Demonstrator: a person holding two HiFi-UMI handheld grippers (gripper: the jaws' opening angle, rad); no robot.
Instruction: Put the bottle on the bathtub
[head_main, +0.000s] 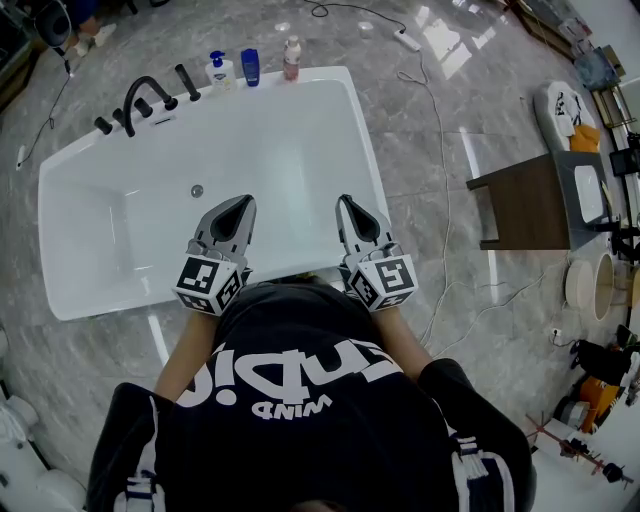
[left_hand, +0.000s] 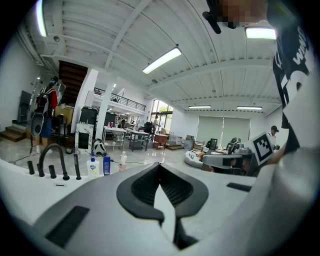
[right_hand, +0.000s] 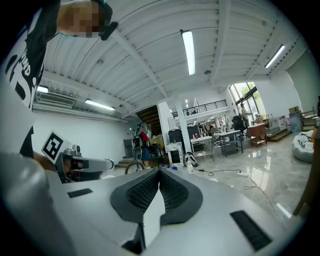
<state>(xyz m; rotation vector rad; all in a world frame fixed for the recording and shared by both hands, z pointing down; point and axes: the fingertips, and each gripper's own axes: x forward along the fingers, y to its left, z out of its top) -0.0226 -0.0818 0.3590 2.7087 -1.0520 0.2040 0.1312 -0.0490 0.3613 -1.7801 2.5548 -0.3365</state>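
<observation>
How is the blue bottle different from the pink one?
The blue bottle is dark blue all over; the pink bottle is pale pink with a white cap. The blue bottle is in the middle of the row; the pink bottle is at its right end. Both stand upright by the bathtub.

Left gripper (head_main: 240, 207) and right gripper (head_main: 347, 207) held side by side, jaws closed, empty.

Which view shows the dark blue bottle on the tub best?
Head view: the dark blue plastic bottle is sharp and unobstructed on the white bathtub's far rim. Left gripper view shows it side-on, small. Right gripper view: at most a blue speck.
</observation>
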